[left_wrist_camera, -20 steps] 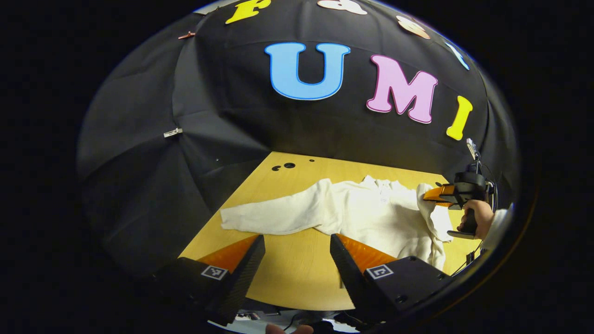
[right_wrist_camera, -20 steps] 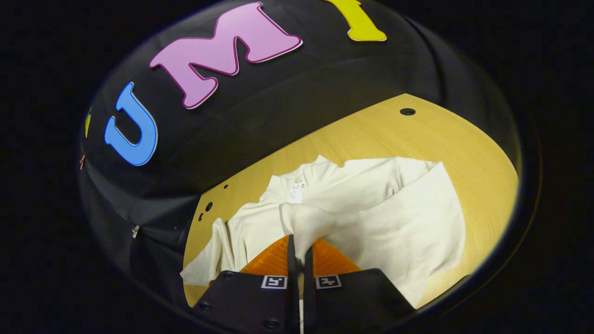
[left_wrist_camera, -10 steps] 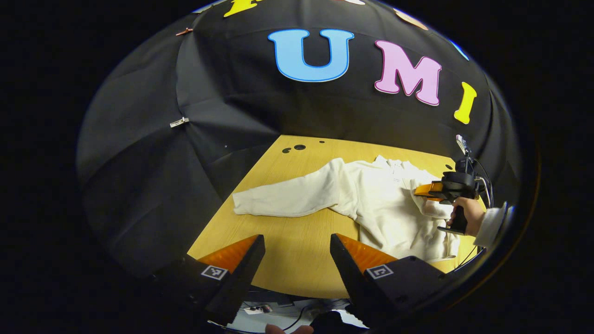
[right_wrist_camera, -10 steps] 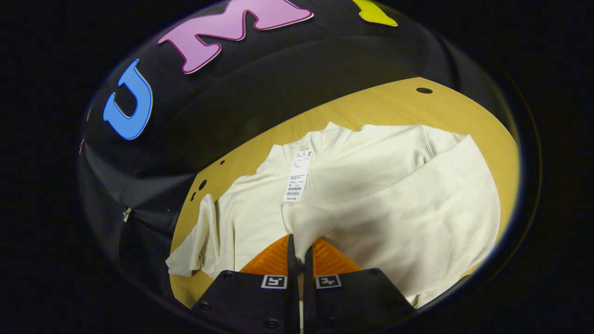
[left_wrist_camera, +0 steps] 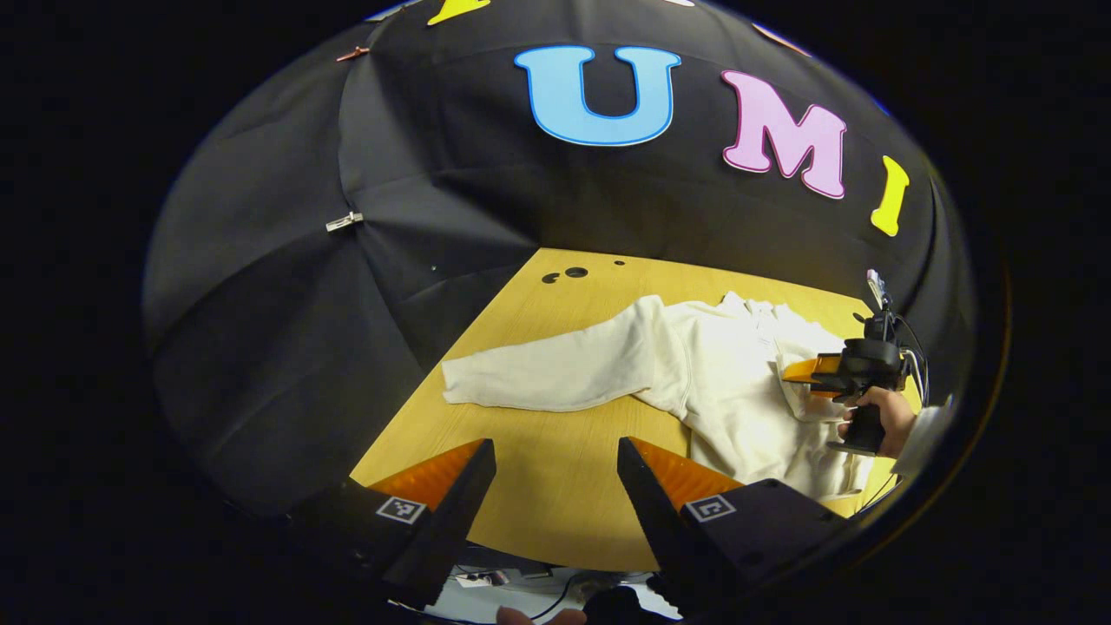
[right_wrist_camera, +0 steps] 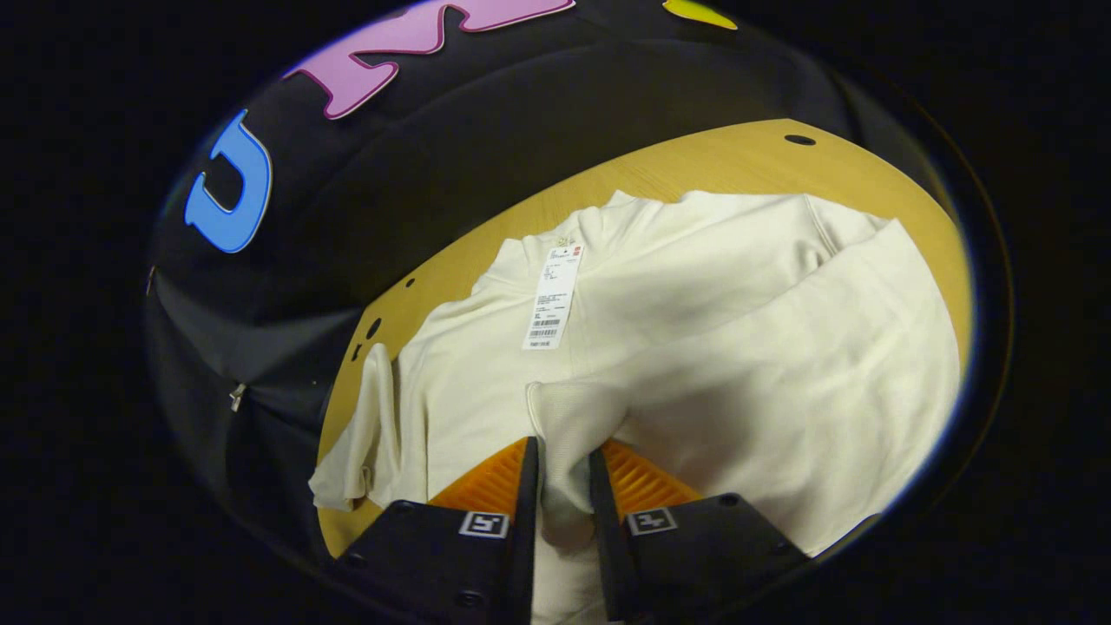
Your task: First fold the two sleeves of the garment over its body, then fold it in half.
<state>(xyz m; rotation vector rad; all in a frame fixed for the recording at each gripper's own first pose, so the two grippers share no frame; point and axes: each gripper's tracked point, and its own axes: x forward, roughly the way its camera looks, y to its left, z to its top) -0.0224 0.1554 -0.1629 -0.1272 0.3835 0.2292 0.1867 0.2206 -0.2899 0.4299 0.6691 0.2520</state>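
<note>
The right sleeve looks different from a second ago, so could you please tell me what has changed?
The right gripper carried the right sleeve across the sweater's body and its fingers have now parted, loosening their hold on the cuff. The left gripper stayed open above the table; the left sleeve remains spread out.

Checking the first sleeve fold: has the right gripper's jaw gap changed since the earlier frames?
Yes. The right gripper was clamped on the sleeve cuff; its fingers now stand apart, with the cuff lying between them on the garment body, below the hang tag.
</note>
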